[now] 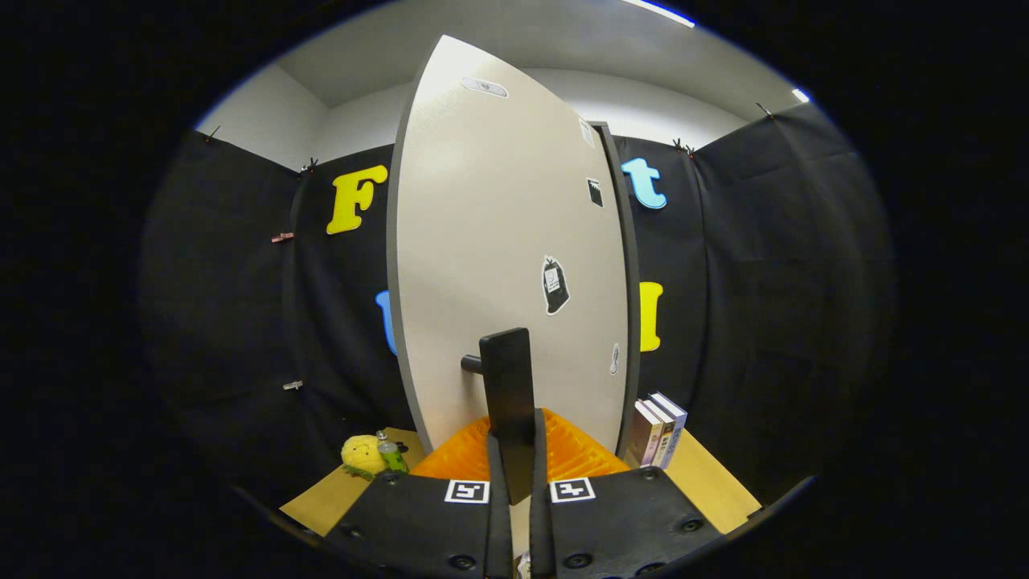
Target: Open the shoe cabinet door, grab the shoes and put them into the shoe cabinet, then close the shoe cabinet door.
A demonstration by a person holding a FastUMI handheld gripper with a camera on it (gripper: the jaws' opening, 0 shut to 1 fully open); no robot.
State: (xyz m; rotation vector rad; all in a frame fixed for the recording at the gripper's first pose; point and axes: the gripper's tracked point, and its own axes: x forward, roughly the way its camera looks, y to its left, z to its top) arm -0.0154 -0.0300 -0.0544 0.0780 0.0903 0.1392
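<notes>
I am clamping my gripper (pixel 514 454) on the door handle (pixel 508 394); cabinet door (pixel 506 241) seeming stiff, light, hinge-guided

Ceiling strip lights (pixel 659 11) are shining from above, brightening the pale door (pixel 498 241) ahead with a soft sheen near its top. Fisheye distortion is bowing the door's edges. Focus is staying sharp; booth walls are lying dim.

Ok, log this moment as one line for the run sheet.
phase: door handling | gripper: shut on door handle | cabinet door: swung out edge-on | shoes: unseen | books: right of the cabinet
</notes>
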